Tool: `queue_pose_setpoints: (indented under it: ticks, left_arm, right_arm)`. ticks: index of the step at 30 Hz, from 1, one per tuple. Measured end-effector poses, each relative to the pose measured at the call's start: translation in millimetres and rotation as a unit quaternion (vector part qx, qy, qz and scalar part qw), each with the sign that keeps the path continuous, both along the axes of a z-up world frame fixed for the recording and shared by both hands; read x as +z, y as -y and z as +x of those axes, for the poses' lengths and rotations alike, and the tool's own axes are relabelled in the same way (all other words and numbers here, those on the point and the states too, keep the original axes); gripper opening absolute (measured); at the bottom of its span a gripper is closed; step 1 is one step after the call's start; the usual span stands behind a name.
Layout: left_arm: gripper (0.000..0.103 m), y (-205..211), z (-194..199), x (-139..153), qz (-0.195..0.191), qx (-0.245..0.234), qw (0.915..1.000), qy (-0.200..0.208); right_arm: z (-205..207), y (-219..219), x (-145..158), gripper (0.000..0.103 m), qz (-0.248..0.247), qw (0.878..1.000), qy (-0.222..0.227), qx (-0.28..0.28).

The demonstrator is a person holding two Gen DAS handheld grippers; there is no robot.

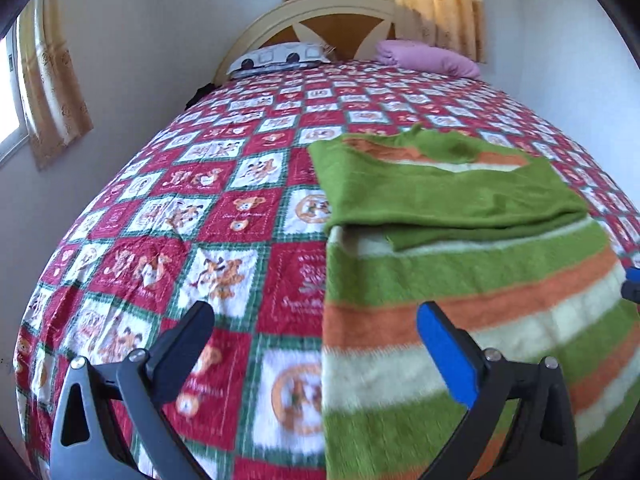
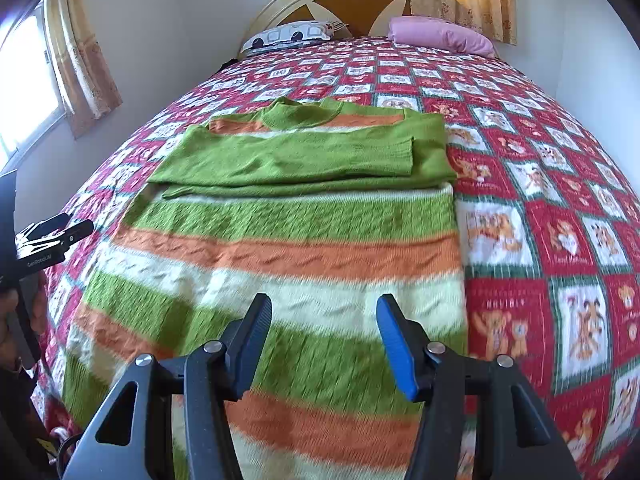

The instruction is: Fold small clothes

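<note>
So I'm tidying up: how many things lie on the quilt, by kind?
Sweaters: 1, striped sweater
Pillows: 2, white pillow, pink pillow
Total: 3

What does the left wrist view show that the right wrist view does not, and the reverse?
Only the left wrist view shows the left gripper from behind, jaws open over the sweater's left edge and bare quilt. Only the right wrist view shows the right gripper open above the sweater's striped body, and the quilt to the sweater's right. Both show the folded sleeves, headboard, pillows and curtains.
</note>
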State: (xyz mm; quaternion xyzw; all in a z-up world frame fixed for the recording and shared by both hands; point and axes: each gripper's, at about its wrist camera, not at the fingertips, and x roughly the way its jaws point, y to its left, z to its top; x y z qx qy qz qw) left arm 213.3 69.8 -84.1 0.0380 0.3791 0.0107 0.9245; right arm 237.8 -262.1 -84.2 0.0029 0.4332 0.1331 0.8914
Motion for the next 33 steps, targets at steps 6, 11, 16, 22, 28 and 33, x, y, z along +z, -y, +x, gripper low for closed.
queue_pose_setpoints:
  ticks: [6, 11, 16, 22, 28, 33]
  left_arm:
    - [0.103, 5, -35, 1, -0.012, -0.012, 0.9999, -0.003]
    - [0.103, 9, -55, -5, -0.013, -0.022, 0.9996, -0.009]
    - [0.103, 12, -70, -10, -0.011, -0.029, 0.9993, -0.019]
    - [0.103, 14, -88, -14, -0.013, -0.034, 0.999, -0.024]
    - [0.103, 14, -102, -19, -0.017, -0.036, 0.9986, -0.035]
    - [0.103, 12, -112, -20, -0.016, -0.037, 0.9986, -0.036]
  right_arm:
    - [-32, -4, -4, 0.06, -0.003, 1.0, -0.006, 0.006]
    - [-52, -10, -6, 0.06, -0.006, 1.0, -0.008, 0.017]
    - [-69, -15, -3, 0.061, -0.011, 1.0, -0.009, 0.027]
    - [-88, -20, -2, 0.061, -0.017, 0.999, -0.008, 0.038]
    - [-105, -24, -8, 0.061, -0.022, 0.999, -0.014, 0.048]
    - [-114, -23, -11, 0.061, -0.027, 0.998, -0.018, 0.048]
